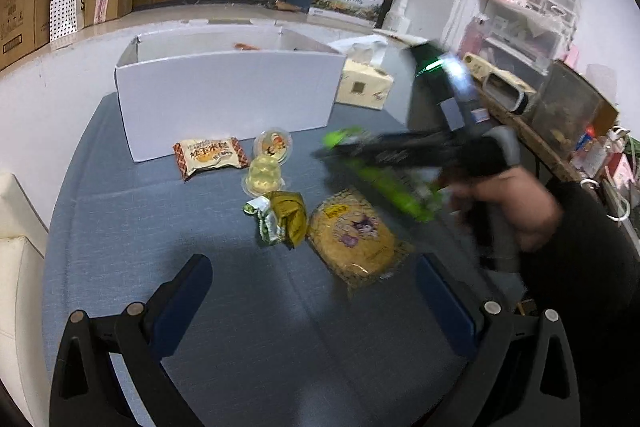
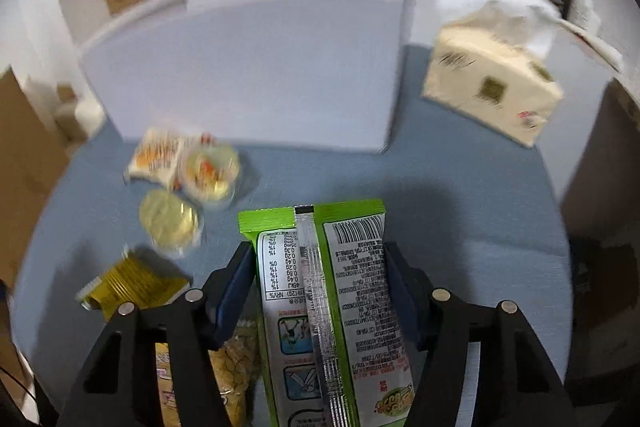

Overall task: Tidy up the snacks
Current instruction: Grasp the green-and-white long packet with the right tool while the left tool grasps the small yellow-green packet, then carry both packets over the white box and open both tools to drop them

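Observation:
My right gripper point(image 2: 320, 255) is shut on a green snack packet point(image 2: 320, 307), with a pad pressing on each long edge. The left wrist view shows that gripper point(image 1: 352, 155) blurred, carrying the green packet point(image 1: 384, 187) above the blue table point(image 1: 160, 247). On the table lie an orange-and-white packet point(image 1: 208, 157), two jelly cups point(image 1: 273, 143) point(image 1: 262, 179), a gold wrapper point(image 1: 284, 221) and a yellow packet point(image 1: 352, 239). Behind them stands an open white box point(image 1: 224, 95). My left gripper point(image 1: 316, 287) is open, nothing between its fingers, just short of the yellow packet.
A tissue pack point(image 1: 366, 87) stands right of the white box. A person's hand point(image 1: 516, 207) and dark sleeve fill the right side. Cluttered shelves point(image 1: 528, 27) stand at the far right, cardboard boxes point(image 1: 24, 7) on the ledge at the back left.

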The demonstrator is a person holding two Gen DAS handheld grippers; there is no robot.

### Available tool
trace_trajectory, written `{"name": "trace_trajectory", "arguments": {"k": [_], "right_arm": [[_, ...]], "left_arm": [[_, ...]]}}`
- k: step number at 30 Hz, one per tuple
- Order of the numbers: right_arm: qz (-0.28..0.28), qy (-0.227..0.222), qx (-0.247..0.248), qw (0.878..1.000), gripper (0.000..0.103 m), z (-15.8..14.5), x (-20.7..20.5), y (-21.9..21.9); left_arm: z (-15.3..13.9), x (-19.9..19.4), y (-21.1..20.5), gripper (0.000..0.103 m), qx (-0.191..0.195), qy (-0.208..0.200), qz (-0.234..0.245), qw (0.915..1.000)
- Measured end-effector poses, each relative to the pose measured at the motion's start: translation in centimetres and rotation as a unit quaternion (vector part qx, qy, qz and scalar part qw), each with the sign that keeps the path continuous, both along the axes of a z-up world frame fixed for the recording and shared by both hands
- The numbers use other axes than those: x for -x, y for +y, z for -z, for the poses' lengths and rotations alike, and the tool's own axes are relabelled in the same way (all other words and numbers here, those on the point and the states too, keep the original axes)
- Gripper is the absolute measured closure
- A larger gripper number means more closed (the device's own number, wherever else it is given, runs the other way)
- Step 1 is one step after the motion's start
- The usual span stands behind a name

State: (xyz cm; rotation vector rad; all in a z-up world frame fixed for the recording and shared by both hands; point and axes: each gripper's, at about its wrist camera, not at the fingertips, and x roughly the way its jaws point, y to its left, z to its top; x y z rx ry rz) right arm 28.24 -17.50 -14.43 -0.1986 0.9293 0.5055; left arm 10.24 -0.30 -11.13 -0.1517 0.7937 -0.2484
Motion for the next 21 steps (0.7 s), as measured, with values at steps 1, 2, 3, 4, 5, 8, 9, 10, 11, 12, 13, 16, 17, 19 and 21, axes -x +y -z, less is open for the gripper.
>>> {"name": "trace_trajectory", "arguments": {"k": [1,2,3,4,5,8,9,10,11,12,13,16,17,19,21], "right_arm": [[0.008,-0.010,-0.005,1.000,0.035,-0.8,0.1,-0.8],[0.016,-0.017,-0.013,1.000,0.035,-1.7,0.4,-1.5],[0.022,-0.022,-0.025,0.999,0.035,-2.5,0.7,-2.2],[0.026,-0.026,-0.037,0.999,0.035,-3.2,1.1,-2.8],[0.028,-0.034,-0.049,0.998,0.035,-4.2,2.1,-3.7],[0.031,-0.057,-0.066,0.996,0.035,-6.0,4.7,-4.9],[0.032,-0.063,-0.077,0.995,0.035,-6.6,5.9,-5.6],[0.032,-0.064,-0.081,0.994,0.035,-7.0,6.5,-5.6],[0.033,-0.066,-0.086,0.994,0.035,-7.2,7.4,-5.9],[0.036,-0.069,-0.089,0.993,0.035,-7.3,8.2,-6.4],[0.039,-0.070,-0.091,0.993,0.035,-7.4,8.5,-6.7],[0.044,-0.066,-0.096,0.992,0.035,-7.1,9.7,-7.3],[0.042,-0.062,-0.096,0.993,0.035,-6.9,9.9,-7.5],[0.041,-0.060,-0.096,0.993,0.035,-6.7,10.1,-7.3],[0.038,-0.055,-0.098,0.993,0.035,-6.3,10.2,-7.0]], "left_arm": [[0.2,-0.8,0.0,0.000,0.001,0.007,-0.006,1.0000],[0.4,-1.4,0.0,0.000,0.003,0.012,-0.008,0.9999],[0.7,-2.4,-0.2,0.000,0.006,0.021,-0.008,0.9997],[1.0,-3.2,-0.3,0.000,0.004,0.028,-0.012,0.9995],[1.5,-4.4,-0.4,0.000,0.001,0.041,-0.022,0.9989],[3.0,-7.5,-0.2,0.000,0.005,0.073,-0.049,0.9961],[3.6,-8.4,-0.1,0.000,0.005,0.083,-0.056,0.9950],[4.3,-9.1,-0.1,0.001,-0.004,0.094,-0.063,0.9935],[4.6,-9.6,-0.1,0.003,-0.012,0.101,-0.066,0.9926],[5.1,-10.0,-0.3,0.005,-0.018,0.106,-0.063,0.9922],[5.4,-10.2,-0.3,0.012,-0.025,0.109,-0.062,0.9918],[5.5,-10.1,-0.1,0.046,-0.029,0.100,-0.061,0.9927],[5.4,-10.1,0.0,0.047,-0.030,0.099,-0.062,0.9927],[5.5,-9.8,0.4,0.052,-0.020,0.094,-0.055,0.9939],[5.3,-9.0,1.2,0.054,-0.007,0.086,-0.062,0.9943]]}}
